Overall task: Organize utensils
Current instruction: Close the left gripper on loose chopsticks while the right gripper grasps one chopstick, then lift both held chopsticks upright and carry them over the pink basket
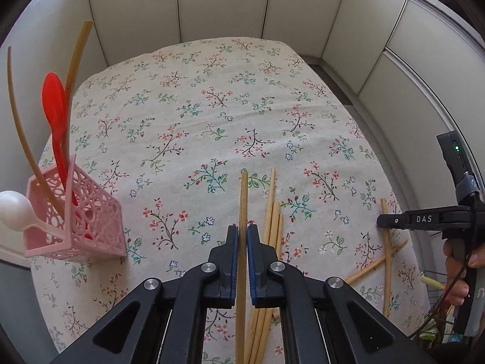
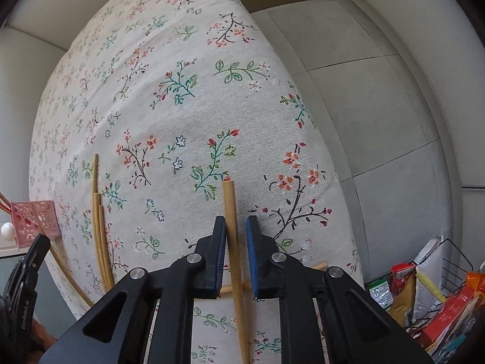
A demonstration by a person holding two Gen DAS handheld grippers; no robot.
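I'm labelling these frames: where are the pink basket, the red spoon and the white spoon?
pink basket [image 1: 91, 212], left wrist view, latticed front wall.
red spoon [image 1: 54, 100], left wrist view, bowl.
white spoon [image 1: 13, 210], left wrist view, bowl.

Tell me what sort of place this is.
Probably a home kitchen or dining corner: a table under a floral tablecloth, a pink utensil holder with spoons, loose wooden chopsticks, and a wire basket of packaged food.

Pink holder [image 1: 75, 218]; red spoon [image 1: 54, 106]; floral cloth [image 1: 212, 106].

Floral-clothed table [image 1: 212, 97] bears loose wooden chopsticks [image 1: 272, 212] and a pink utensil basket [image 1: 91, 224]
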